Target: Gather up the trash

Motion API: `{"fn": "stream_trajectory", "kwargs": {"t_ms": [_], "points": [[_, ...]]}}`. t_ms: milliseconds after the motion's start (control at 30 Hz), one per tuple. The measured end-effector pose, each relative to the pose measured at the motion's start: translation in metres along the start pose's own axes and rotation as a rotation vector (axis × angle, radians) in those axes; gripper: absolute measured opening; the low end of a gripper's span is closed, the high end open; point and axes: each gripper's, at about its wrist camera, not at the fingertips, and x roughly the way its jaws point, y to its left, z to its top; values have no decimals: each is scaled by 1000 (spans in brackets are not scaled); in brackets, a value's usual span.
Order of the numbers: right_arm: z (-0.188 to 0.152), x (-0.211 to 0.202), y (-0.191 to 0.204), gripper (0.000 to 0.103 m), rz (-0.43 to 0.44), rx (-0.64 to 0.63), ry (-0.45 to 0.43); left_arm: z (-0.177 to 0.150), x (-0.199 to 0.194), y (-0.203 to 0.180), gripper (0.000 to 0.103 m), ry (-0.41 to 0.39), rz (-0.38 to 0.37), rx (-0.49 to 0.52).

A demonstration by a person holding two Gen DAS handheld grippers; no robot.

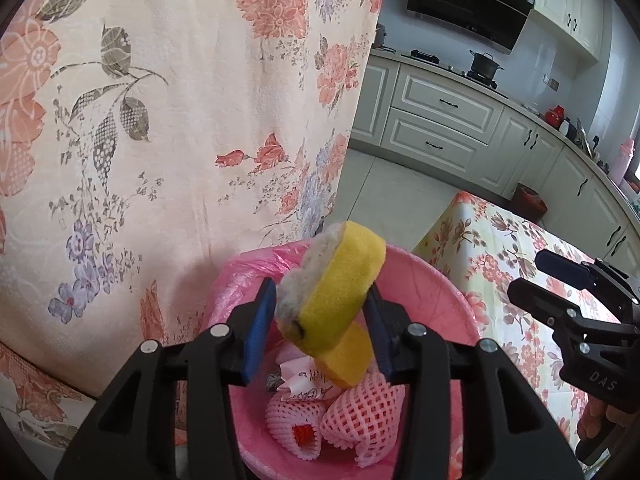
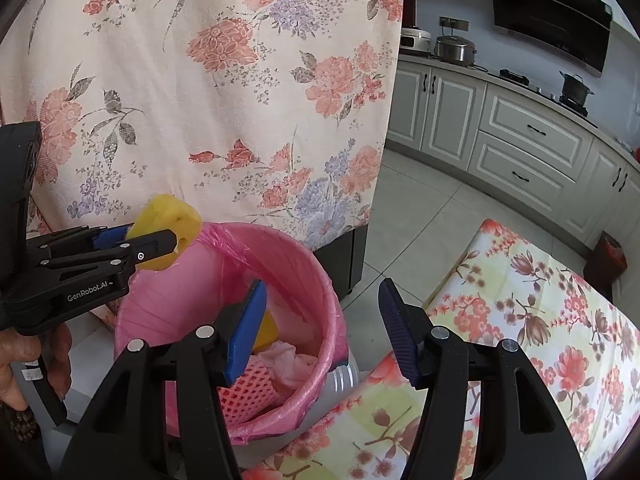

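My left gripper (image 1: 320, 324) is shut on a yellow sponge (image 1: 336, 292) with a dirty white scrub side, held just above a bin lined with a pink bag (image 1: 444, 308). Inside the bin lie another yellow sponge (image 1: 348, 356), pink foam fruit nets (image 1: 360, 416) and crumpled paper (image 1: 304, 380). In the right wrist view the left gripper (image 2: 160, 240) holds the sponge (image 2: 168, 220) over the bin's far left rim (image 2: 288, 248). My right gripper (image 2: 324, 328) is open and empty, over the bin's right edge. It also shows in the left wrist view (image 1: 528, 276).
A floral tablecloth (image 1: 180, 100) hangs right behind the bin. A floral-covered seat (image 2: 540, 320) stands to the right of the bin. Kitchen cabinets (image 2: 520, 152), a stove with a black pot (image 2: 576, 88) and a range hood lie beyond on tiled floor.
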Motion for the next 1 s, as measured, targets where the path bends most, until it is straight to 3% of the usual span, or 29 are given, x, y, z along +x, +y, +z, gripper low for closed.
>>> {"fn": "stream_trajectory", "kwargs": {"t_ms": [300, 433, 567, 833, 1000], "points": [[-8, -3, -2, 60, 3, 10, -1, -3, -13, 2, 47, -18, 4, 0], [-12, -8, -2, 66, -6, 15, -10, -7, -25, 3, 48, -30, 4, -2], [-18, -15, -5, 73, -14, 31, -26, -15, -41, 3, 59, -47, 15, -9], [-38, -36, -5, 77, -23, 47, -36, -43, -66, -1, 71, -41, 9, -29], [-54, -49, -2, 85, -29, 50, -17, -60, -82, -7, 87, -20, 14, -5]]}}
